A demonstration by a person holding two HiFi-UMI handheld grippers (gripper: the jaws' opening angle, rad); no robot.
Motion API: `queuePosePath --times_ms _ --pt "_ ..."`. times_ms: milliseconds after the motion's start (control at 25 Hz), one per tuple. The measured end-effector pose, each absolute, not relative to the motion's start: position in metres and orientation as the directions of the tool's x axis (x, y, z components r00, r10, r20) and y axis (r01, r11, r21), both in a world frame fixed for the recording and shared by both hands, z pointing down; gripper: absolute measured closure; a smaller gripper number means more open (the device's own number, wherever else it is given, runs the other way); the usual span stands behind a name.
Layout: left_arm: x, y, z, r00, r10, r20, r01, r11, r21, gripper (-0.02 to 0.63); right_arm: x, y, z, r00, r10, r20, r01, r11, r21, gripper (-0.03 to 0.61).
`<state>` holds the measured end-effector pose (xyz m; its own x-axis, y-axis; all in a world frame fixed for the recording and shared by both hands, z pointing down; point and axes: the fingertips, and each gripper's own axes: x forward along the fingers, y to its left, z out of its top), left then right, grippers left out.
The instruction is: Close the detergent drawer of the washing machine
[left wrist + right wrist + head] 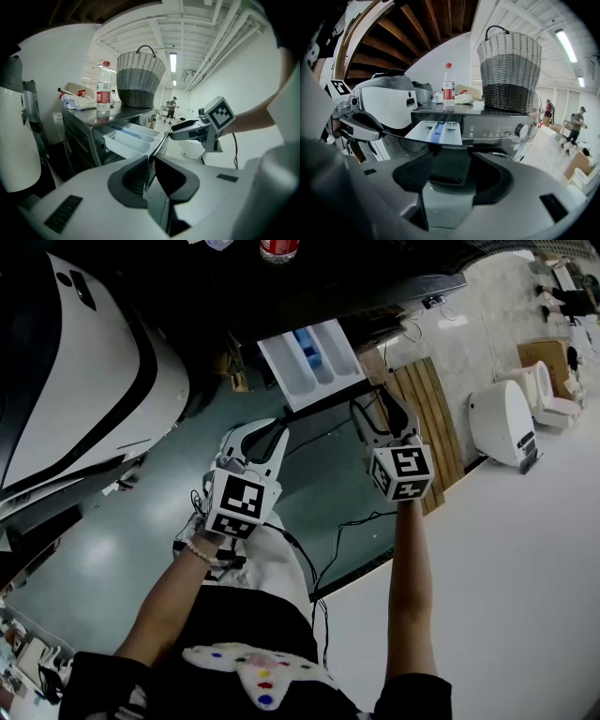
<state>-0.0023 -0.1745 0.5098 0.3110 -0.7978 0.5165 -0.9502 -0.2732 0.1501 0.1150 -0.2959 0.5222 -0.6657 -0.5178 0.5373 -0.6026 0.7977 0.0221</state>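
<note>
left tongs (151, 161): smooth white plastic fingers with dark textured pads, narrowed to a thin slit and gripping nothing.
right tongs (452, 155): the same white shell and dark pads, standing wide apart and empty.
white plastic detergent drawer (436, 129): a long rectangular tray, pulled out and divided into compartments with a blue insert. It is straight ahead of the right tongs, ahead and to the left of the left tongs, and touches neither.
dark grey metal washing machine (497, 126): behind the drawer, with a glossy control panel and a round knob.
machine top: a clear plastic bottle (448, 89) with a red cap and label. To its right stands a round woven wicker basket (510, 70), pale above and dark below.
room: a glossy grey-green floor (141, 549) lies beneath the tongs. Beyond are white walls and strip lights.
</note>
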Motion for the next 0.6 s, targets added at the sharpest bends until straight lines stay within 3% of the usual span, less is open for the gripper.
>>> queuePosePath --times_ms 440,600 --pt "-0.031 -0.193 0.507 0.263 -0.816 0.515 -0.964 -0.203 0.17 0.558 0.089 -0.313 0.52 -0.657 -0.54 0.526 -0.616 0.787 0.038 0.325" --pt "-0.043 -0.203 0.507 0.242 -0.821 0.518 -0.97 -0.19 0.152 0.558 0.074 -0.32 0.519 -0.651 -0.551 0.523 -0.621 0.782 0.052 0.371"
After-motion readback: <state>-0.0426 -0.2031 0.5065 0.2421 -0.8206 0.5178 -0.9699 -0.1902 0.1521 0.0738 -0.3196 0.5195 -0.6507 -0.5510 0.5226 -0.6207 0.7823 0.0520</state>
